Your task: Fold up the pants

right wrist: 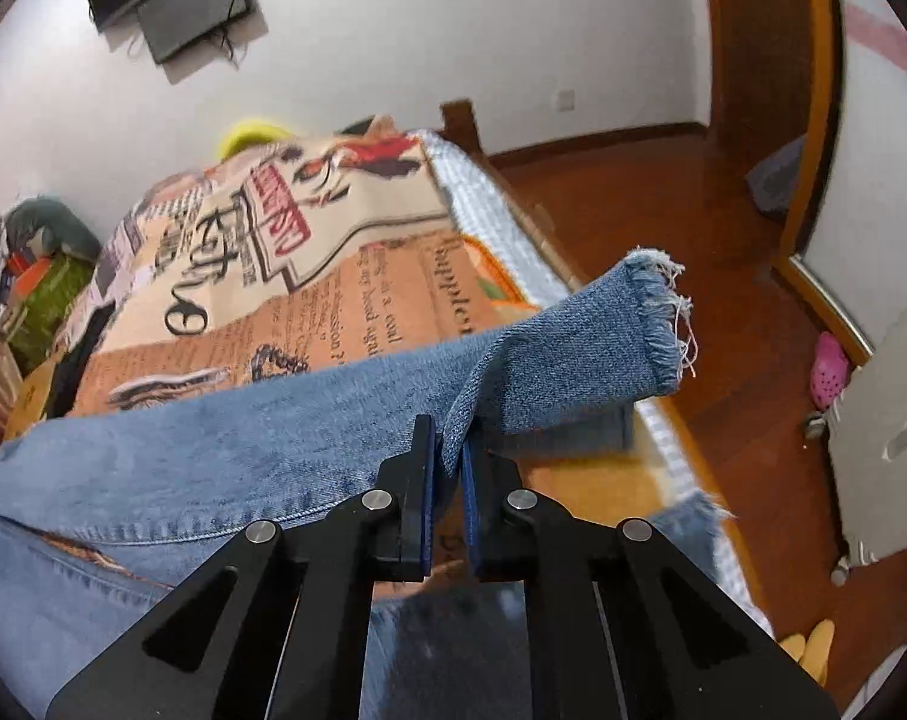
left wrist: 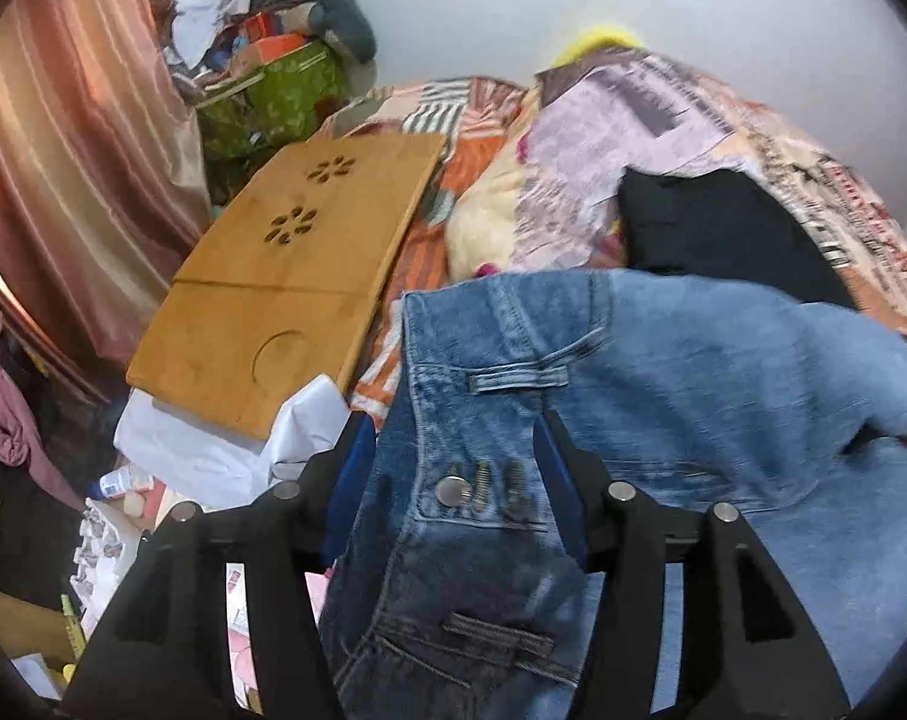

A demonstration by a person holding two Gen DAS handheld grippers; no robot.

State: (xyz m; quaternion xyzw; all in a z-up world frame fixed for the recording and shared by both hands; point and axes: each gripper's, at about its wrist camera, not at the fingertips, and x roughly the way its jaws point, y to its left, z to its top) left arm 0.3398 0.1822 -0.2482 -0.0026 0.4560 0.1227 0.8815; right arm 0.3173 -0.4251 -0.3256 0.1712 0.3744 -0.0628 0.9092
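Blue jeans point(left wrist: 663, 372) lie across a printed bedspread point(right wrist: 333, 276). In the left wrist view the waistband with its metal button point(left wrist: 455, 490) sits between the fingers of my left gripper point(left wrist: 453, 426), whose jaws stand wide apart and do not pinch the denim. In the right wrist view my right gripper point(right wrist: 450, 444) is shut on a fold of a jeans leg point(right wrist: 213, 432), just short of its frayed hem point(right wrist: 657, 324). That hem end sticks out beyond the bed's edge, above the floor.
A wooden lap tray point(left wrist: 285, 276) lies on the bed's left side, and a black folded garment point(left wrist: 723, 228) lies beyond the jeans. Clutter and a green box point(left wrist: 273, 102) sit by the curtain point(left wrist: 63, 150). Right of the bed is wooden floor point(right wrist: 663, 210).
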